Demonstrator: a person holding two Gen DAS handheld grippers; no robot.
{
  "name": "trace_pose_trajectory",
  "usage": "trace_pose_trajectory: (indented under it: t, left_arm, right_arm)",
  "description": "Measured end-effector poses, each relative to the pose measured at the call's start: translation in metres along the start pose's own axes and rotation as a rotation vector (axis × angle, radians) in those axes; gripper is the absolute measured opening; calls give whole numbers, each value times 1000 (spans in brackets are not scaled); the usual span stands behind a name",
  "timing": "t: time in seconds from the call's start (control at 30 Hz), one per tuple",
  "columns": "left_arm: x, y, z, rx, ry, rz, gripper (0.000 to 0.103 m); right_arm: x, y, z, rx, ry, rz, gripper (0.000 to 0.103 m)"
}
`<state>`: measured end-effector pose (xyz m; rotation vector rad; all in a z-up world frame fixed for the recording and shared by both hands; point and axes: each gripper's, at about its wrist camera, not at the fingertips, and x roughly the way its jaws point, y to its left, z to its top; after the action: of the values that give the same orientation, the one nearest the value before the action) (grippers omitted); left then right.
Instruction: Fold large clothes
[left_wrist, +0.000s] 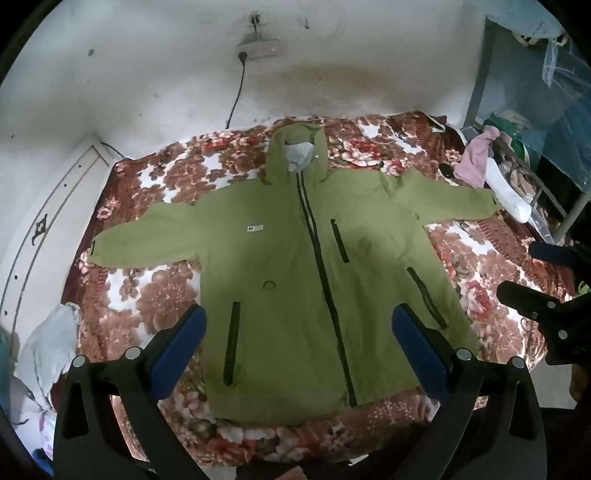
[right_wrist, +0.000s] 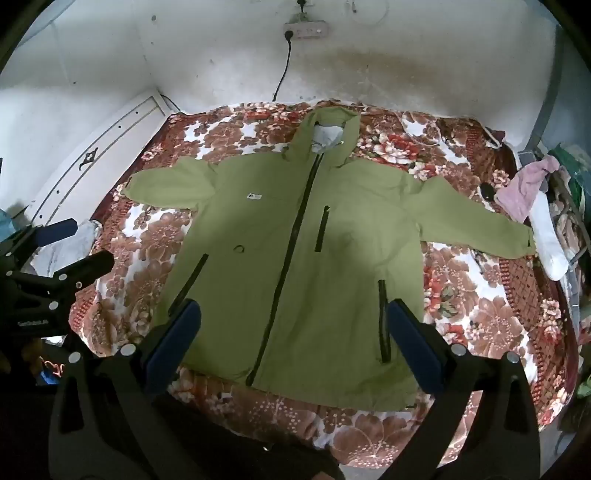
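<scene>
I hover both tongs, left (left_wrist: 297, 332) and right (right_wrist: 293, 326), wide and empty over the flat jacket (left_wrist: 295, 266) (zipped); grabbing one layer could drag it crooked across the bed (right_wrist: 480, 314).

A bed (right_wrist: 480, 325) covered by a brown, red and white floral blanket (left_wrist: 166, 295) carries the olive-green hooded jacket (right_wrist: 295, 258), spread flat front-up, zipped, hood toward twelve o'clock, sleeves stretched toward nine and three. A pale grey cloth (left_wrist: 44, 347) lies at the blanket's eight o'clock edge.
</scene>
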<state>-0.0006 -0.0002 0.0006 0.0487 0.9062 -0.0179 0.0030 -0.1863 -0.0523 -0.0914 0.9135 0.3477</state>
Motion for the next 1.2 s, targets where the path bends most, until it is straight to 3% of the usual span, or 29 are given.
trace_pose_trajectory:
  t: [0.27,0.3,0.5,1.2]
  left_arm:
    - [-2,-6,1,-1,13,29,98]
    - [2,0,1,-4,13,-7,98]
    - [7,-2,2,-1,22,-19,98]
    - [15,0,4,9,21,-15,98]
  right_arm:
    - [8,5,6,-3,15,2,99]
    - [9,5,7,0,17,1,99]
    - [12,3,8,6,9,-4,99]
    - [14,-1,11,9,15,13,99]
